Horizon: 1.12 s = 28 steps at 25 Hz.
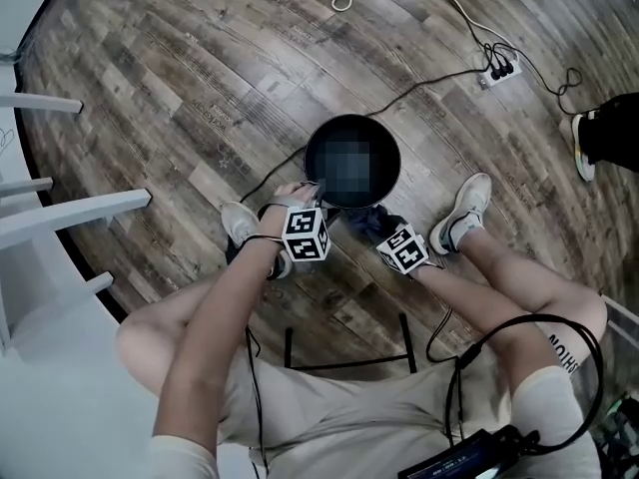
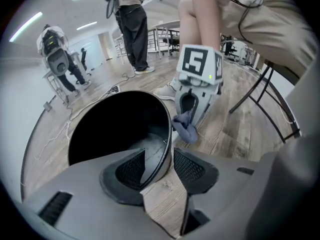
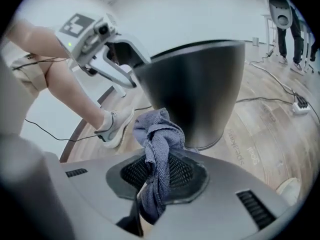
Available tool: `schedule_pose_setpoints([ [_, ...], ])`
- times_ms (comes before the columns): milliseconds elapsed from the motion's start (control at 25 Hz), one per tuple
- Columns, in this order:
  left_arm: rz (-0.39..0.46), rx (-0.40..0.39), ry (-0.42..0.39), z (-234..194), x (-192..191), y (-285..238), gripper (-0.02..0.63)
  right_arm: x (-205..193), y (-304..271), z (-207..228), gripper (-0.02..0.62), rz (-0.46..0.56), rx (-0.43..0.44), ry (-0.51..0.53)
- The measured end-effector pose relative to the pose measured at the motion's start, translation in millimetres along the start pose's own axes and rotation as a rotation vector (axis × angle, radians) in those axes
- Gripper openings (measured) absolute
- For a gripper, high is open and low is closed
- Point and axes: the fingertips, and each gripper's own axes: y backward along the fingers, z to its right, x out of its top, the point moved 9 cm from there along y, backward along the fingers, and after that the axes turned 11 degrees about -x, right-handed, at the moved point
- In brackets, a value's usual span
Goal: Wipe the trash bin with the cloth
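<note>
You sit over a wood-plank floor (image 1: 180,88), and the black trash bin (image 3: 210,89) stands upright on it just ahead of your shoes, its open mouth facing up toward you. Your left gripper (image 2: 159,166) is at the bin's near rim, angled steeply down. Its jaws stand wide, one pad inside the bin and one outside, so the thin wall runs between them with a gap showing on the outer side, and they are not clamped on it. Your right gripper (image 3: 159,171) is low beside the bin's outer wall on your side, jaws closed on the blue-grey cloth (image 3: 159,134). The cloth bunches up out of the pads in a twisted knot, with a tail hanging below them. The knot sits close to the bin's side, near the base, but you cannot tell whether it touches. A white power strip (image 1: 496,71) lies beyond the bin with cables trailing from it.
</note>
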Motion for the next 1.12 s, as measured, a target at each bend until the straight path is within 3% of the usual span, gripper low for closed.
schedule_pose_setpoints([
  [120, -0.055, 0.030, -0.081, 2, -2, -3, 0.145, 17, 29, -8, 0.078, 0.064, 0.013, -0.009],
  [200, -0.063, 0.040, -0.078, 3, -3, -4, 0.143, 27, 47, -14, 0.078, 0.105, 0.016, -0.010],
  [400, -0.067, 0.025, -0.002, 4, 5, -7, 0.141, 46, 78, -17, 0.078, 0.183, 0.012, 0.014],
  [600, -0.088, 0.028, 0.138, 9, 16, -12, 0.134, 61, 93, -15, 0.078, 0.244, -0.010, 0.007],
  [800, -0.062, 0.021, 0.200, 15, 26, -15, 0.119, 56, 75, -4, 0.078, 0.220, -0.031, -0.004],
  [1120, 0.014, -0.036, 0.126, 15, 26, -8, 0.083, 42, 32, 15, 0.077, 0.150, -0.037, 0.058],
])
